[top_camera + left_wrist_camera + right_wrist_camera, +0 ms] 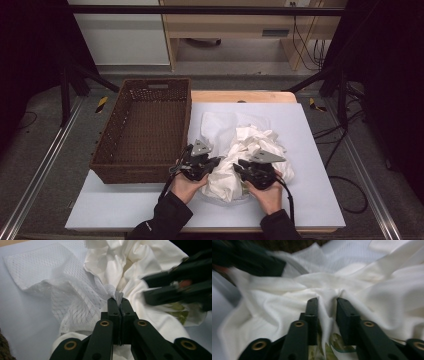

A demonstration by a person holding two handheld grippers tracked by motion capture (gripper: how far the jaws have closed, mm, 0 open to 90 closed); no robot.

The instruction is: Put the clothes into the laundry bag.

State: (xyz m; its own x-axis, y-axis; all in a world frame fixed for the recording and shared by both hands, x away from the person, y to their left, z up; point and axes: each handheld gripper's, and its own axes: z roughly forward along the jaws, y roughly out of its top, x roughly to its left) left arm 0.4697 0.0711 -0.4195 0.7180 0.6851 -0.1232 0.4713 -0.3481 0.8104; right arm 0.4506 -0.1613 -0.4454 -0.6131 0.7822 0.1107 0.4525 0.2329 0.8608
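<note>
Left gripper (clamped) on mesh cloth

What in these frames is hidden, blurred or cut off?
- High view: the tong tips are buried in the cloth pile.
- Right gripper view: motion blur smears the cloth; the green print is cut off by the bottom edge.
- Left gripper view: the other gripper is blurred.

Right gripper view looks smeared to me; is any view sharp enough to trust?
Right gripper view: motion blur across the white cloth. Left gripper view: sharp on the mesh fabric, though the right tool is blurred. High view: dim, dark surroundings.
</note>
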